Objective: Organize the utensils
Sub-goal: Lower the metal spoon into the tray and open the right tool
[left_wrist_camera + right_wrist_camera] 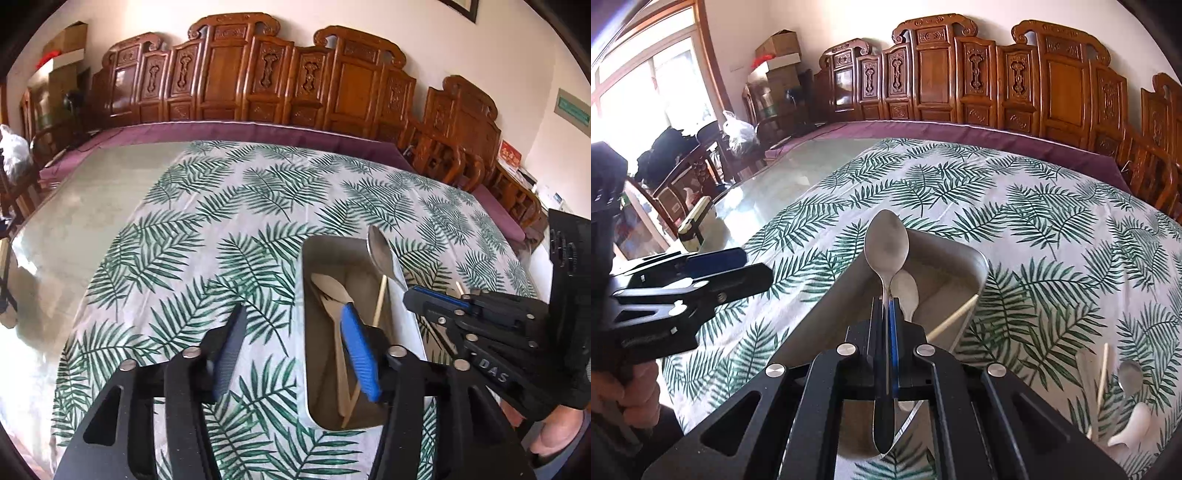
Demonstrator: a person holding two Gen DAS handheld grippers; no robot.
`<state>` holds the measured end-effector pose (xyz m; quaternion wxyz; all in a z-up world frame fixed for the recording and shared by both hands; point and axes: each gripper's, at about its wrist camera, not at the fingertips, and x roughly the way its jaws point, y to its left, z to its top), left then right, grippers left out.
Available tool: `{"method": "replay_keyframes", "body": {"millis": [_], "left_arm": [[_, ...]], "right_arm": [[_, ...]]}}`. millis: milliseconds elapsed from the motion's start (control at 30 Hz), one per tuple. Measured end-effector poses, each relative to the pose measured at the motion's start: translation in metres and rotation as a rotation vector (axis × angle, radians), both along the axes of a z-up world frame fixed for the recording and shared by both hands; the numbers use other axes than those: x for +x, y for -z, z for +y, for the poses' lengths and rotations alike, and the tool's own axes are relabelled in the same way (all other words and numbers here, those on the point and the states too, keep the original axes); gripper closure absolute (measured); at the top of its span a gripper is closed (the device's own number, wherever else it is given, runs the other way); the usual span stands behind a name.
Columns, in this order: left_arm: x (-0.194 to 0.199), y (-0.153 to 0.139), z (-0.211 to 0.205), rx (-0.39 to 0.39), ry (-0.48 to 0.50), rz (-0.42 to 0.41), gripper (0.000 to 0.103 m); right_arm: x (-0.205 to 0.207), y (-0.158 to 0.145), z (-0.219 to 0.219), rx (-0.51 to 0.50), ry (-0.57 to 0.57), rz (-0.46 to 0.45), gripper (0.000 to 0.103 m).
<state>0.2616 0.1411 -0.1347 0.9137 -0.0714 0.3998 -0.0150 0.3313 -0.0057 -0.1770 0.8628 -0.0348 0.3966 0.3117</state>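
Several utensils already lie in my metal tray [314,258] at lower centre: a wooden spoon [330,291] and a chopstick [380,301]. My right tool [888,306] pinches a metal spoon [886,245] over it; my left tool [295,350] gapes empty. Lower right on the counter [1052,206], a chopstick [1102,373], another spoon [1129,373] and a white ceramic spoon [1132,430] await sorting.

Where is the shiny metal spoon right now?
The metal spoon is pinched by its handle in the right gripper, held in the air above the metal tray, over the wooden spoon lying inside.
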Motion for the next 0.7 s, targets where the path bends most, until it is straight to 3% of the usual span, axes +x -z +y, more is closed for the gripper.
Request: {"method": "replay_keyframes", "body": {"millis": [167, 333, 700], "left_arm": [[0.000, -0.002, 0.007, 0.009, -0.024, -0.012, 0.030], [0.000, -0.002, 0.014, -0.010, -0.040, -0.016, 0.016], [0.000, -0.003, 0.021, -0.019, -0.068, -0.028, 0.014]], "right_arm": [[0.011, 0.014, 0.013, -0.003, 0.016, 0.028, 0.098], [0.016, 0.030, 0.022, -0.021, 0.024, 0.052, 0.098], [0.019, 0.052, 0.025, -0.030, 0.032, 0.104, 0.097]]}}
